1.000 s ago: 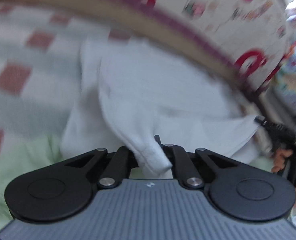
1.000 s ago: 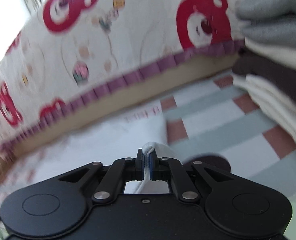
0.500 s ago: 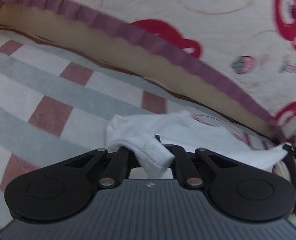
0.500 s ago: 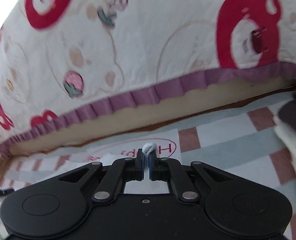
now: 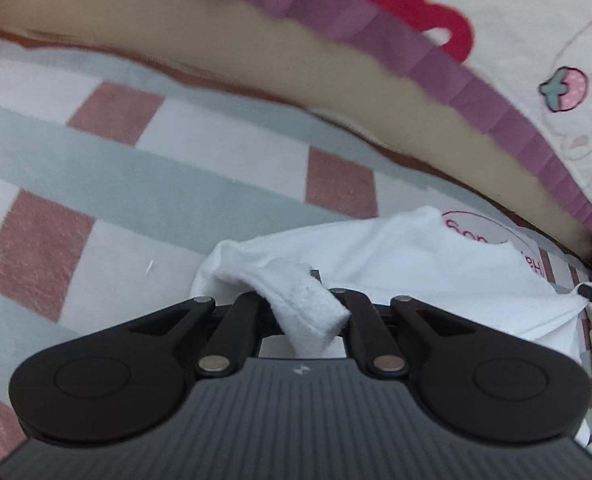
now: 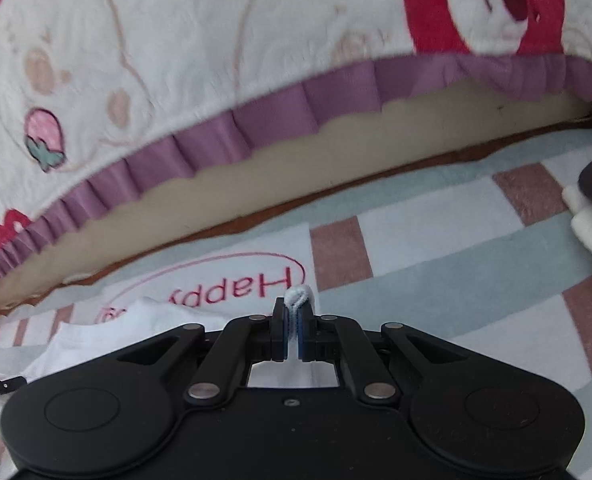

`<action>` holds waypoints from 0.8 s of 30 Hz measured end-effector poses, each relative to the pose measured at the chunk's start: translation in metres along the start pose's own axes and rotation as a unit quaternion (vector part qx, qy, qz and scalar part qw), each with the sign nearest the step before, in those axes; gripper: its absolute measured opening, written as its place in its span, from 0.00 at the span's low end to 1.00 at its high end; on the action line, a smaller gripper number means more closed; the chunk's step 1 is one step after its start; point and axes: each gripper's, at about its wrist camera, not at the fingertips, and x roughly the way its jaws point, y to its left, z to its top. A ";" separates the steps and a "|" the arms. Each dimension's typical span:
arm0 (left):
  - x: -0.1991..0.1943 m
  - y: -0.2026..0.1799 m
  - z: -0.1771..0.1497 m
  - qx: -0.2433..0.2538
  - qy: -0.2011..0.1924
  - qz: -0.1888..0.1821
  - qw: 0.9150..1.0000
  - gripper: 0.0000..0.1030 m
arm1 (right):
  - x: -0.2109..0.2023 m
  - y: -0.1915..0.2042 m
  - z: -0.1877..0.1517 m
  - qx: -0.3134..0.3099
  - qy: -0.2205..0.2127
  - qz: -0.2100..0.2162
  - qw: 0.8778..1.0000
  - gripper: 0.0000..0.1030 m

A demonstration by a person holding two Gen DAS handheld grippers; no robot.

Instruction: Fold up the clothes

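Garment [image 5: 435, 268], white, printed, lay on checked blanket [image 5: 96, 168] near far sofa edge. Left gripper [image 5: 315, 312] clamped ribbed hem; right gripper [image 6: 294, 320] pinched thin fold. Risk judged: uneven release would skew crease; thin pinch might slip.

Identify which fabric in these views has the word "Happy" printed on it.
The white garment, pinched by both grippers. Its pink circled lettering sets it apart from the checked blanket beneath and the bear-print cover behind.

Shirt [image 6: 232, 284] on blanket [image 5: 96, 168], before cushion [image 6: 216, 60]; folded stack [image 6: 591, 216] right of shirt.
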 end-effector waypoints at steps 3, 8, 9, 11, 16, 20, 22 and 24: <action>-0.001 0.008 0.002 -0.030 -0.002 -0.016 0.999 0.03 | 0.009 -0.002 0.001 -0.001 0.003 0.003 1.000 0.05; -0.007 0.005 0.007 -0.022 -0.029 -0.013 0.999 0.07 | 0.017 -0.005 0.006 -0.005 -0.001 0.019 1.000 0.05; -0.004 0.010 0.007 -0.042 -0.031 -0.016 0.999 0.07 | 0.021 -0.004 0.007 -0.009 0.001 0.021 1.000 0.05; -0.007 0.017 0.005 -0.068 -0.053 -0.039 0.996 0.07 | 0.024 -0.005 0.008 -0.002 -0.010 0.033 0.999 0.07; -0.038 -0.011 -0.010 0.055 -0.142 -0.056 0.987 0.07 | 0.026 -0.009 0.007 0.016 -0.043 0.057 0.997 0.16; -0.038 -0.009 -0.014 0.067 -0.124 -0.038 0.989 0.08 | 0.018 -0.021 0.011 0.045 -0.078 0.052 0.995 0.22; -0.034 0.005 -0.013 0.031 -0.110 -0.034 0.993 0.08 | 0.014 -0.027 0.012 0.060 -0.096 0.050 0.992 0.24; -0.038 0.019 -0.015 -0.008 -0.118 -0.063 0.991 0.08 | 0.002 -0.025 0.009 0.047 -0.117 0.068 0.990 0.15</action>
